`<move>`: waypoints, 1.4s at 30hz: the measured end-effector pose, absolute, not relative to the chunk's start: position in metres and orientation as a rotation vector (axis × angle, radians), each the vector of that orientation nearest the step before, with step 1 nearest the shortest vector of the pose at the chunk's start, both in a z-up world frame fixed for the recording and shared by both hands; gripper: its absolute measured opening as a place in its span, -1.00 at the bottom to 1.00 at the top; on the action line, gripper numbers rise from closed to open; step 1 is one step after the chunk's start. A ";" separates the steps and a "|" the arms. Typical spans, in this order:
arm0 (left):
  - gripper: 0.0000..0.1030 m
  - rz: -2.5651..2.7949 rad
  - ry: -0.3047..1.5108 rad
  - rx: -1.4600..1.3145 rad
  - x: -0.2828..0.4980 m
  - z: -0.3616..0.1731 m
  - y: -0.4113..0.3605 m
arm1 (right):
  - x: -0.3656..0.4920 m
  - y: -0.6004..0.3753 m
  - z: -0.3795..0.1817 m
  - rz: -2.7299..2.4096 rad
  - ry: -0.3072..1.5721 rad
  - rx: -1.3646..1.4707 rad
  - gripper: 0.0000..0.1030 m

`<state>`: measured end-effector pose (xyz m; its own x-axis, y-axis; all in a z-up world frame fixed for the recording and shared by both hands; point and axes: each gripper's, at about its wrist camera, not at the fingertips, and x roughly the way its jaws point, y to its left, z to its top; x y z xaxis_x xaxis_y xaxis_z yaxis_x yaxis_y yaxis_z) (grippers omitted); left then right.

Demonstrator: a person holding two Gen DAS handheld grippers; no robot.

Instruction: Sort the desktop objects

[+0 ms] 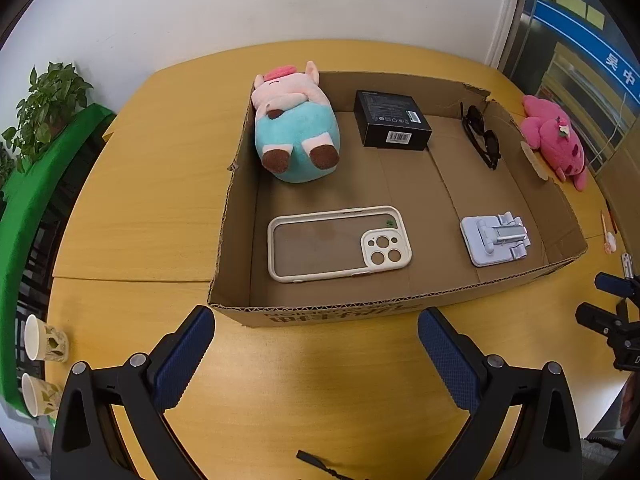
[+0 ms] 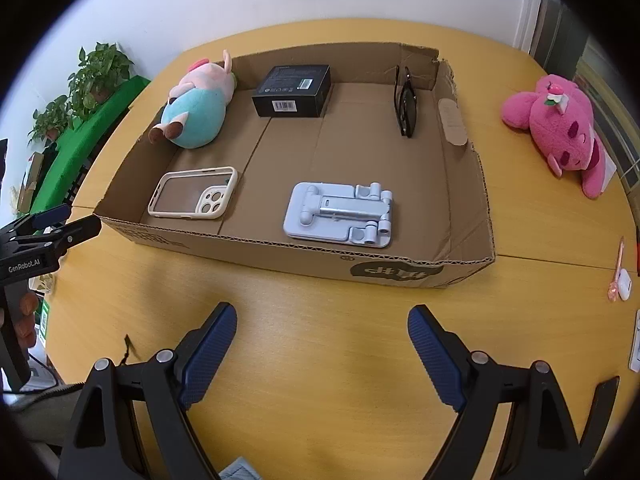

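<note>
Plainly, both grippers hung over the yellow wooden table [image 1: 132, 216], each tipped steeply down toward its near edge and aimed at the shallow brown cardboard box [image 1: 320, 314]. The left gripper [image 1: 316, 344] had its blue-padded fingers [image 1: 186, 354] spread wide with nothing but bare tabletop between them, short of the box's near wall. The right gripper [image 2: 322, 342] likewise stood with its fingers [image 2: 434, 354] well apart and empty, also short of the box's near wall. In the right wrist view, the left gripper showed at the left of the box, and a hand [image 2: 24, 320] gripped its black handle below.

Inside the box, a plush pig in pink and turquoise [image 1: 294, 128] lay on its back in the far left corner. A black rectangular carton with a barcode label [image 1: 392, 124] sat beside it along the far wall. A pair of dark folded sunglasses [image 1: 480, 136] leaned against the right wall near the far right corner. A cream-rimmed clear phone case [image 1: 338, 242] lay flat in the near left part, and a folded pale lilac phone stand [image 1: 494, 238] lay in the near right part.

Outside the box, just to its right, a bright pink plush toy [image 2: 560, 132] lay on the table. Two paper cups [image 1: 44, 342] lay well to the left of the box.
</note>
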<state>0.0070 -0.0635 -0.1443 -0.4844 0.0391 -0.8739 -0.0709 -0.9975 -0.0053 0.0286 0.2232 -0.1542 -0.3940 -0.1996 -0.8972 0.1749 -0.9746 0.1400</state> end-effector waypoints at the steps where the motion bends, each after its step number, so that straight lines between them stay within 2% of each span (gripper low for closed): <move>1: 0.99 2.647 0.022 -1.553 0.006 -0.147 -0.065 | 0.029 0.224 -0.154 -2.461 -0.030 1.556 0.70; 4: 0.99 2.649 -0.022 -1.531 -0.002 -0.150 -0.067 | 0.021 0.225 -0.155 -2.476 -0.039 1.508 0.70; 12: 1.00 2.679 0.039 -1.461 -0.006 -0.155 -0.069 | 0.011 0.229 -0.173 -2.472 -0.011 1.510 0.70; 22: 0.99 2.614 -0.066 -1.435 -0.001 -0.176 -0.074 | 0.011 0.231 -0.174 -2.491 -0.031 1.444 0.70; 26: 0.99 2.620 0.065 -1.225 0.023 -0.184 -0.075 | 0.034 0.244 -0.198 -2.474 0.067 1.481 0.70; 34: 0.99 2.605 0.087 -1.397 0.032 -0.212 -0.100 | 0.048 0.280 -0.263 -2.377 0.180 1.718 0.72; 36: 0.99 2.583 0.128 -1.459 0.031 -0.229 -0.105 | 0.052 0.288 -0.268 -2.388 0.226 1.694 0.82; 38: 0.99 2.545 0.179 -1.505 0.031 -0.246 -0.109 | 0.052 0.296 -0.271 -2.387 0.233 1.670 1.00; 42: 1.00 2.446 0.276 -1.545 0.031 -0.272 -0.109 | 0.053 0.310 -0.273 -2.400 0.247 1.570 1.00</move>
